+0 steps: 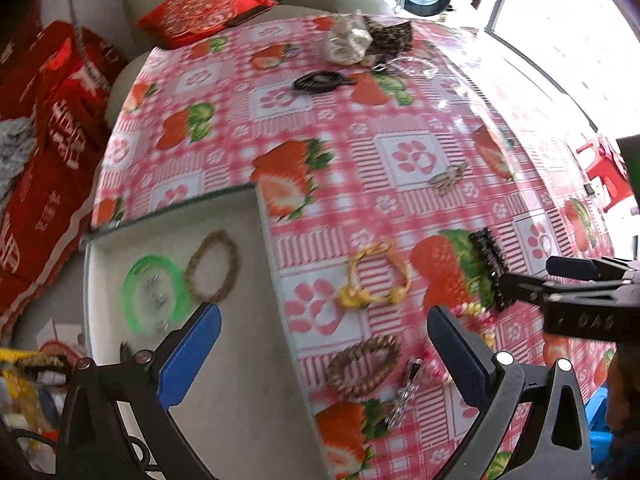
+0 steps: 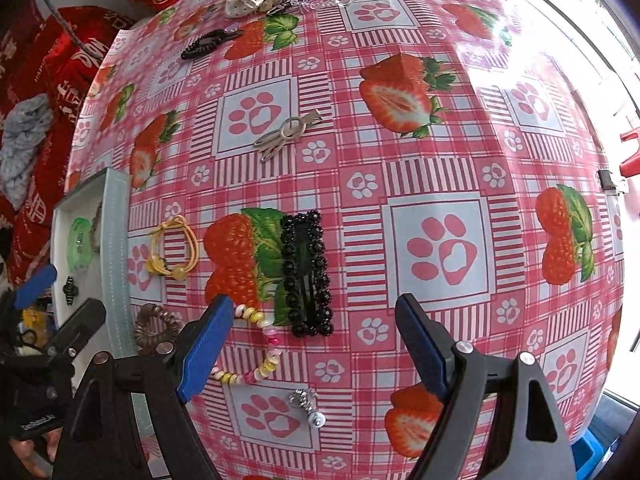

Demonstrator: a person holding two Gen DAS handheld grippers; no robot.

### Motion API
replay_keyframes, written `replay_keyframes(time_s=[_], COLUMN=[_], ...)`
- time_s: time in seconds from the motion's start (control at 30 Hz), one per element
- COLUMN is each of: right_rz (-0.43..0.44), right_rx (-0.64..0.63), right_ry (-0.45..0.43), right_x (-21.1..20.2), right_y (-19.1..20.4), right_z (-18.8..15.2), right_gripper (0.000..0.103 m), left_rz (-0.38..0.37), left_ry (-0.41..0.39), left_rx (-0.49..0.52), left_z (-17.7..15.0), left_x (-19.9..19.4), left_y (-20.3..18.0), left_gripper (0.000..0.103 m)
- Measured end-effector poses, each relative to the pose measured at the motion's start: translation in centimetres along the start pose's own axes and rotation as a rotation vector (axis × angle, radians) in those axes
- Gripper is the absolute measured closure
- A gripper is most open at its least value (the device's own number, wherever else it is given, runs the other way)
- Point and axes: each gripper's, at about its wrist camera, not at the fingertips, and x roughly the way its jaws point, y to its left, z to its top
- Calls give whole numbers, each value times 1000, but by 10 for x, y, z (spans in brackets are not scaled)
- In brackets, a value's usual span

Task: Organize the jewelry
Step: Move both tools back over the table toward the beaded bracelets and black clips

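A white tray (image 1: 240,360) sits at the table's left edge and holds a green bangle (image 1: 154,294) and a brown bracelet (image 1: 214,266). My left gripper (image 1: 324,354) is open and empty above the tray's right rim. Beside it lie a yellow hair tie (image 1: 374,280), a brown spiral hair tie (image 1: 362,364), a silver earring (image 1: 406,394) and a beaded bracelet (image 2: 256,348). My right gripper (image 2: 316,350) is open and empty, just in front of a black beaded hair clip (image 2: 306,272). A silver clip (image 2: 286,134) lies farther back.
The table (image 2: 436,160) has a pink strawberry cloth. At its far end lie a black spiral tie (image 1: 320,81), a white scrunchie (image 1: 346,42), a leopard scrunchie (image 1: 390,34) and a clear bracelet (image 1: 412,65). Red cushions (image 1: 52,152) lie to the left.
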Motion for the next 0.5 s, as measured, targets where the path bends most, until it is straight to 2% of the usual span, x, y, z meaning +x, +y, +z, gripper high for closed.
replay_keyframes(time_s=[0.13, 0.2, 0.4, 0.47, 0.5], right_rz=[-14, -19, -30, -29, -27], right_rx=[-7, -11, -16, -17, -20], right_ry=[0, 0, -10, -11, -12], right_x=[5, 6, 5, 6, 7], right_y=[-1, -3, -11, -12, -13], right_z=[1, 1, -4, -5, -5], right_gripper=[18, 18, 18, 18, 18], left_rz=[-25, -26, -61, -63, -62], left_ry=[-11, -2, 13, 29, 42], left_rx=[39, 58, 101, 112, 115], left_z=[14, 20, 32, 34, 35], left_x=[6, 12, 26, 34, 39], left_y=[-11, -17, -33, -37, -38], left_gripper=[0, 6, 6, 12, 19])
